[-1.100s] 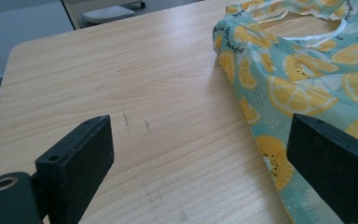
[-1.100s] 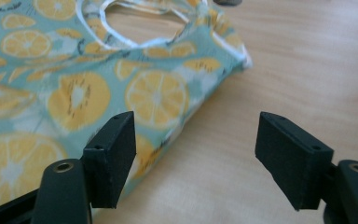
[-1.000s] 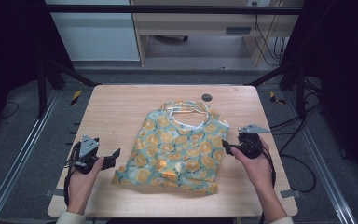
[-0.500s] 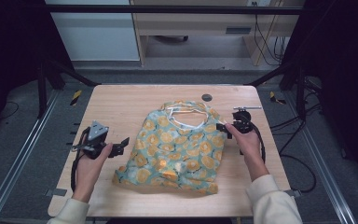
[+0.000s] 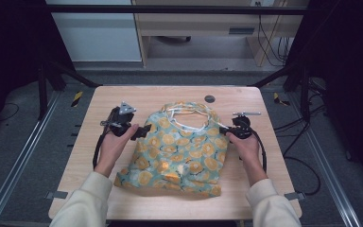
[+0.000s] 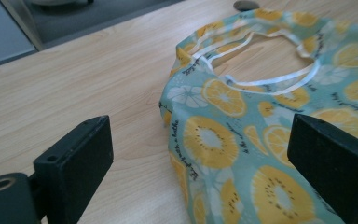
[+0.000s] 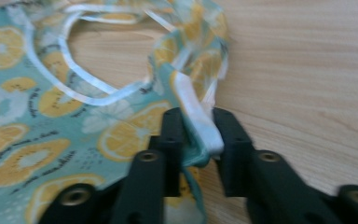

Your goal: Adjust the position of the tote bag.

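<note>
A teal cloth bag (image 5: 179,151) printed with orange slices lies flat on the wooden table (image 5: 99,109), its white-trimmed handles at the far end. My left gripper (image 5: 145,130) stands open at the bag's upper left edge, and the cloth (image 6: 242,135) lies between and beyond its wide-apart jaws (image 6: 205,163). My right gripper (image 5: 228,131) is at the bag's upper right edge. Its jaws have just been closing, and in the right gripper view the gripper (image 7: 198,135) pinches a fold of white trim and printed cloth (image 7: 51,116).
A dark round grommet (image 5: 210,99) sits in the table near its far edge, just beyond the bag. Black cables trail from both grippers along the forearms. Bare wood (image 5: 264,189) lies on either side of the bag.
My left hand has moved forward and right, up to the bag's upper left edge. My right hand has shifted forward along the right edge, and its jaws have closed on the cloth.
</note>
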The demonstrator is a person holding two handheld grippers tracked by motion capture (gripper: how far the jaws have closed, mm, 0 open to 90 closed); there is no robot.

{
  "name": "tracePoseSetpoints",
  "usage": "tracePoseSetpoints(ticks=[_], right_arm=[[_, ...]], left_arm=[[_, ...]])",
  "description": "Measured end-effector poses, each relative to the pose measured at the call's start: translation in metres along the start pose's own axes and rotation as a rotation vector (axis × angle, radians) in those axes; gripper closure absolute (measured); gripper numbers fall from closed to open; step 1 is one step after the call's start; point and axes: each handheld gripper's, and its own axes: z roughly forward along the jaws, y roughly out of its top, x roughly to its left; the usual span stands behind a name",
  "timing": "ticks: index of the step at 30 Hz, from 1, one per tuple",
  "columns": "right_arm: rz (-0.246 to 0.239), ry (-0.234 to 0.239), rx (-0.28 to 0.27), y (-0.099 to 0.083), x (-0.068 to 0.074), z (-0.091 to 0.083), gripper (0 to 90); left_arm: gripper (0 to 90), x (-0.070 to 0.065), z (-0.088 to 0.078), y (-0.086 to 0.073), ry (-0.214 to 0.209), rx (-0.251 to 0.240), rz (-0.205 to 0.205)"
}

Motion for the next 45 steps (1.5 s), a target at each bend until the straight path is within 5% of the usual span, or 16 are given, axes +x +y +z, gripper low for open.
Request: tracePoseSetpoints(ticks=[3,7,13,19,24,26,28,32,45], right_arm=[[-0.128,-0.011,-0.028,0.0,0.013,-0.003,85.8],[-0.171,0.015,-0.058,0.002,0.022,-0.005,86.4],[-0.182,0.042,-0.085,0.001,0.027,-0.01,86.6],[-0.194,0.062,-0.098,-0.004,0.03,-0.012,86.7],[-0.202,0.068,-0.113,-0.002,0.032,-0.015,87.0],[-0.203,0.068,-0.119,-0.002,0.033,-0.018,87.1],[-0.201,0.059,-0.128,-0.001,0.032,-0.02,87.5],[-0.222,0.057,-0.131,0.003,0.032,-0.025,87.8],[-0.295,0.035,-0.166,0.017,0.035,-0.057,88.6]], left_arm=[[5.9,0.005,0.019,0.001,-0.018,0.039,-0.044],[6.6,0.005,0.031,-0.001,-0.016,0.084,-0.035],[8.6,0.007,0.042,-0.005,-0.013,0.12,-0.049],[22.1,0.003,0.055,-0.009,-0.03,0.146,-0.035],[38.4,0.001,0.061,-0.011,-0.022,0.148,-0.039],[52.7,-0.001,0.063,-0.012,-0.02,0.156,-0.031],[71.8,-0.002,0.062,-0.013,-0.039,0.147,-0.008],[87.2,-0.001,0.055,-0.014,-0.042,0.126,0.011],[90.0,-0.005,0.005,0.0,0.02,-0.072,0.049]])
